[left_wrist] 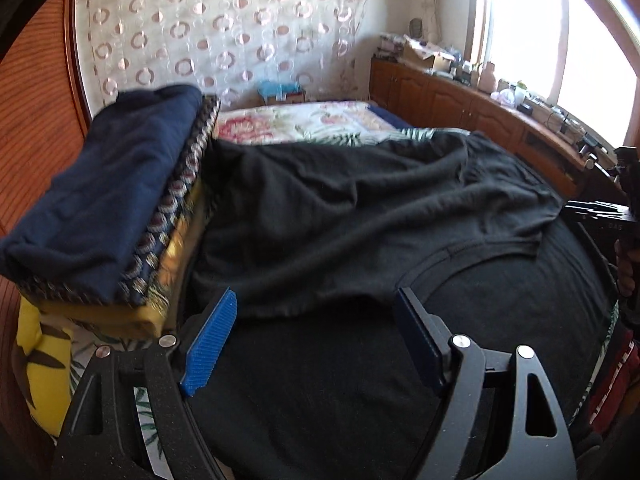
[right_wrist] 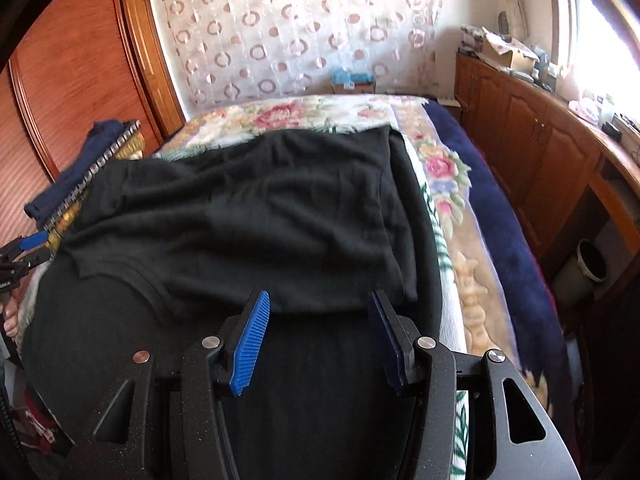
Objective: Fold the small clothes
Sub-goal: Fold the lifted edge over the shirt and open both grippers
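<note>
A black T-shirt [left_wrist: 360, 216] lies on the bed, its far half folded back toward me over the near half; its collar [left_wrist: 452, 256] shows at the fold's edge. It also fills the right wrist view [right_wrist: 256, 216]. My left gripper [left_wrist: 316, 300] is open and empty, just above the folded edge. My right gripper [right_wrist: 320, 300] is open and empty over the fold's right end. The left gripper [right_wrist: 34, 246] also shows at the left edge of the right wrist view, and the right gripper's body [left_wrist: 600, 212] at the right edge of the left wrist view.
A stack of folded clothes [left_wrist: 120, 200], navy on top, sits left of the shirt. The floral bedspread [right_wrist: 440, 168] and a navy blanket [right_wrist: 500, 224] run along the right. A wooden cabinet [right_wrist: 540, 140] and a bin [right_wrist: 584, 268] stand right of the bed, a wardrobe [right_wrist: 80, 72] on the left.
</note>
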`<state>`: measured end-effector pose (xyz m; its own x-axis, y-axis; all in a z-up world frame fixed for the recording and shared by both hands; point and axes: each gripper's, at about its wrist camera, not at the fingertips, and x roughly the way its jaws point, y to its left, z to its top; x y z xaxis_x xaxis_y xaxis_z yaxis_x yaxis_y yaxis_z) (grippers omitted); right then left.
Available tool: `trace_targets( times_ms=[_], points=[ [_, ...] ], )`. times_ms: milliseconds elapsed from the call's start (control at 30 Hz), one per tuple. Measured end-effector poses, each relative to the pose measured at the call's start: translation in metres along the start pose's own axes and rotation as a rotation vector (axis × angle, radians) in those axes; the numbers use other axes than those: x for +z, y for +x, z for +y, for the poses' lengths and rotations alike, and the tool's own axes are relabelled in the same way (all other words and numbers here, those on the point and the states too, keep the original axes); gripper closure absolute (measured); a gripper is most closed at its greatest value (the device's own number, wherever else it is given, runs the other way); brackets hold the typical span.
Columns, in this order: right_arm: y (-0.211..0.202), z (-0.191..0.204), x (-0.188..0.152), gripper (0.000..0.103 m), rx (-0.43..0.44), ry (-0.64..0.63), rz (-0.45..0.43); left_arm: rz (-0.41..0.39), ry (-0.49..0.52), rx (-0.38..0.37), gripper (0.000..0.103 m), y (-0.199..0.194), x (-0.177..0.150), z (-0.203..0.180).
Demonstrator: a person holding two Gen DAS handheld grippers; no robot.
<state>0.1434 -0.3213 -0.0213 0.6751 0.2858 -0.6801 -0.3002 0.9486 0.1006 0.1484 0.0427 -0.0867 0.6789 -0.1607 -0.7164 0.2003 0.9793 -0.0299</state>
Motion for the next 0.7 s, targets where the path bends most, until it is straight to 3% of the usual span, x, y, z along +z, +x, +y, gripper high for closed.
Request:
trace_targets(
  times_ms=[367,700],
  points=[
    [0.009,-0.017,0.025,0.05,0.062,0.068,0.075,0.101,-0.044,-0.001,0.022,0.033,-0.013,0.009],
    [0.018,-0.028,0.039,0.05,0.013,0.097,0.043,0.103,-0.034,0.017,0.022,0.035,-0.012,0.007]
  ],
)
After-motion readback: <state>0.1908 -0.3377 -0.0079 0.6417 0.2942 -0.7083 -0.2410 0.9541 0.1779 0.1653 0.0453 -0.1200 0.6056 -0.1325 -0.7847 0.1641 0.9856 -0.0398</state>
